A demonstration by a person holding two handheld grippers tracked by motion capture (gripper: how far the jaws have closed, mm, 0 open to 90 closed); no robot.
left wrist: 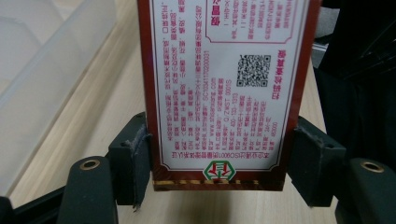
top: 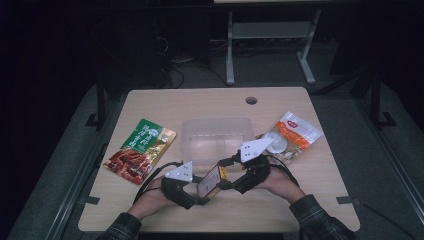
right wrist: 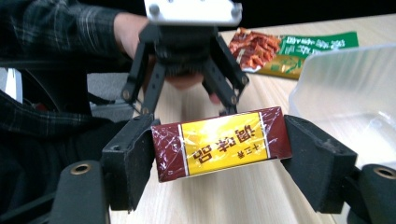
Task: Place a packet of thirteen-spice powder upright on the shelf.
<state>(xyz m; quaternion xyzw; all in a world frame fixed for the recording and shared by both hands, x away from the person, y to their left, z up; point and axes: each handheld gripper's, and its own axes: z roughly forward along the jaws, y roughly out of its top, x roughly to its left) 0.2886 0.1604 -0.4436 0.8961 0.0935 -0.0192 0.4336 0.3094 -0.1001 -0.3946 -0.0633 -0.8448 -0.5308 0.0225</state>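
box [top: 211,181] held between both grippers, lower centre of the high view, just above the table [top: 310,180] and in front of the clear tub [top: 216,137]. left gripper [top: 200,192] clamps one end: in the left gripper view both pads press the long sides of the box [left wrist: 224,88], white printed back with a qr code facing the camera, jaws fairly wide. right gripper [top: 231,176] clamps the other end: in the right gripper view the pads squeeze the red and yellow end face [right wrist: 219,142], jaws fairly wide too, with the left gripper [right wrist: 187,100] gripping the far end behind it. clear tub [right wrist: 345,93] at right of that frame. green and red food pouch [top: 141,150] lies flat at left of the tub, white and orange snack bag [top: 292,136] at right of it, both well apart from the box.
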